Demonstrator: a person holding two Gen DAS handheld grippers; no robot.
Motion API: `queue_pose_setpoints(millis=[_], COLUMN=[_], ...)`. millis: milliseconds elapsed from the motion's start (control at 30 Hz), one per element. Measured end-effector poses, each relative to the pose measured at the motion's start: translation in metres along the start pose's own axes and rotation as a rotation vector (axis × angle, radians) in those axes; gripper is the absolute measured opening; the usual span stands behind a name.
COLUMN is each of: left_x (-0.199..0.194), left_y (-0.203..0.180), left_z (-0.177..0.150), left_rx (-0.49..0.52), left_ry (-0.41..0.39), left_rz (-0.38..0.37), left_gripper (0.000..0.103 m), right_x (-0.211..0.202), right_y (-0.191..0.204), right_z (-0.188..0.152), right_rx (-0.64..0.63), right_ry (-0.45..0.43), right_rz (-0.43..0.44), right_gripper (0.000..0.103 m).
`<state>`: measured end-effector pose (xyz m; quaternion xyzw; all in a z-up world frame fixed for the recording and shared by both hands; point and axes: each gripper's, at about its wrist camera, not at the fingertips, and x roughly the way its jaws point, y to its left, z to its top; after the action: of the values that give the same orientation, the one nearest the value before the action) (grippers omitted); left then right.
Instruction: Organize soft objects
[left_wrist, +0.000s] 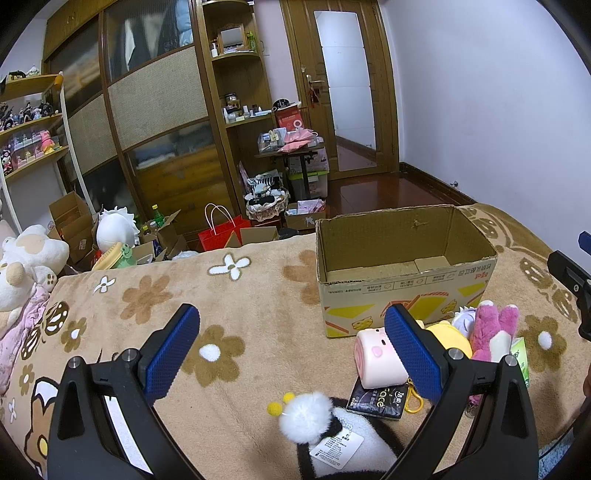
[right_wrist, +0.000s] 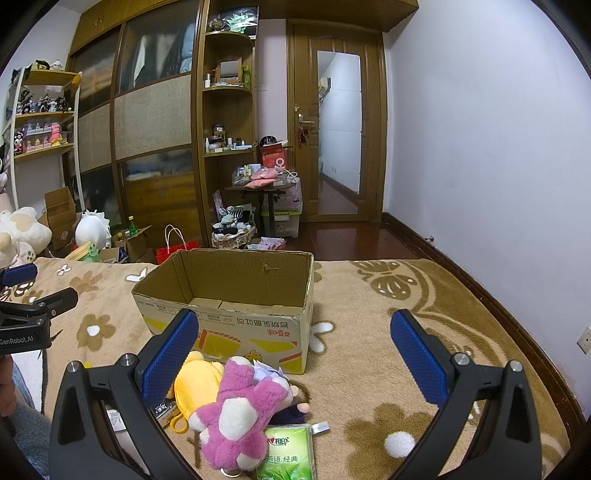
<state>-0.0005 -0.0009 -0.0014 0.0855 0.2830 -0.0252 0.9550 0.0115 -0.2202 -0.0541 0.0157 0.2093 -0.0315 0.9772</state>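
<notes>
I judge this to be the very start of the sorting: the open brown cardboard box (right_wrist: 225, 291) ahead of both my tools looks empty, and every soft thing lies on the tan flower-patterned blanket (left_wrist: 229, 295) of the bed.

My right tool (right_wrist: 295, 354) is spread wide and holds nothing. Just below and between its blue pads lies the pink plush bear with white paws (right_wrist: 236, 410), leaning on a yellow plush toy (right_wrist: 197, 380) to its left, with a green tissue pack (right_wrist: 286, 454) touching its near side. The next move, I think, is to lower over the bear, pinch its body and lift it forward over the box's near wall.

My left tool (left_wrist: 291, 350) is equally spread and empty. A white fluffy pompom toy (left_wrist: 304, 415) sits below it, a pink pig-faced roll-shaped plush (left_wrist: 375, 356) against its right pad.
</notes>
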Motion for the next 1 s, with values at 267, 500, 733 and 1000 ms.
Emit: queue_pose_setpoints(millis=[267, 500, 733, 1000], left_x=[0.0001, 0.0001, 0.0, -0.0016], left_y=[-0.0001, -0.0002, -0.0004, 0.0006], left_z=[0.0001, 0.0001, -0.0001, 0.0003], left_rx=[0.0, 0.001, 0.002, 0.003], left_ry=[0.001, 0.002, 0.003, 0.003], left_rz=[0.001, 0.001, 0.001, 0.001], left_gripper=[0.1, 0.1, 0.1, 0.1], right_x=[0.0002, 0.0004, 0.0005, 0.001], right_y=[0.0001, 0.0001, 0.0002, 0.0002], right_z=[-0.0001, -0.0002, -0.0004, -0.0008], right_rx=[-0.001, 0.0, 0.0, 0.0], right_ry=[0.001, 0.001, 0.001, 0.002], right_rz=[0.0, 0.0, 0.001, 0.0], right_gripper=[0.103, 0.103, 0.103, 0.103])
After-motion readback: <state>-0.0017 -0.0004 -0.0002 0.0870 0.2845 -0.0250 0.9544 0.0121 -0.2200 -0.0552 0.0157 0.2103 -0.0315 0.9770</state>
